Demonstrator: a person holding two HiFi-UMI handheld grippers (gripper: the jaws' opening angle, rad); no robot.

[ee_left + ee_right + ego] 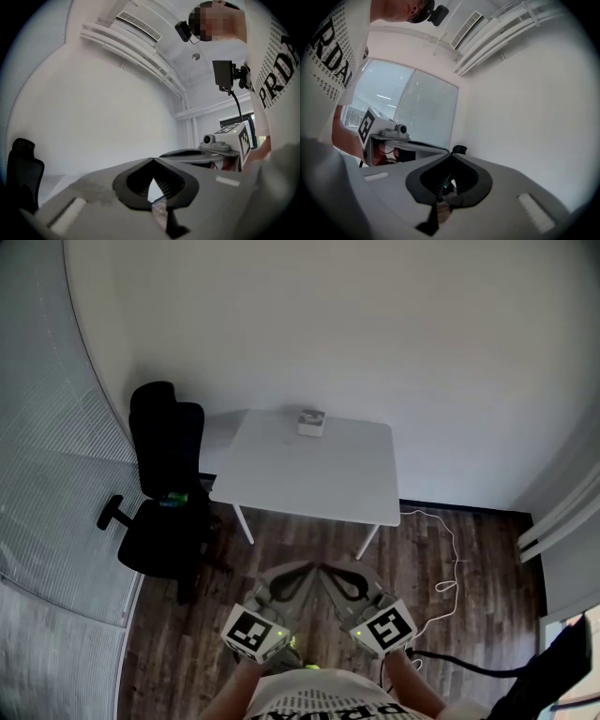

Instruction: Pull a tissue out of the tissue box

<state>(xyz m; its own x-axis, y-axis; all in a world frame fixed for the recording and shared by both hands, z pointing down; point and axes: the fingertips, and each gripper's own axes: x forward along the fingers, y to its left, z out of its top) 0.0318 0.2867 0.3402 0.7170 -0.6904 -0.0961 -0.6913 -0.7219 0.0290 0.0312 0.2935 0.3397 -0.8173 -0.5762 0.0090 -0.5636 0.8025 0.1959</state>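
At the far left, a ribbed glass wall (pixel 47 474) curved along the room, and just beside it a black chair (pixel 167 474) stood on the dark wooden floor (pixel 469 615), facing away from the wall. To the right of the chair, a white bench (pixel 309 474) stood against the plain white wall. The tissue box (pixel 311 422) sat at the bench's far edge, near the wall and about midway along it, with a little white showing at its top. The rest of the bench top was bare. Both grippers were held low and close to the person's body, well apart from the bench and the box, with their marker cubes nearest the person. The left gripper (pixel 309 568) pointed forward and slightly inward. In its own view its jaws were pressed together at the tips, with nothing between them and only wall and ceiling beyond. The right gripper (pixel 328 570) was just beside it and angled inward the other way, so the two tips nearly met. Its jaws were likewise closed tip to tip and held nothing. Further right, a thin pale cable (pixel 445 559) looped across the floor from the base of the wall.
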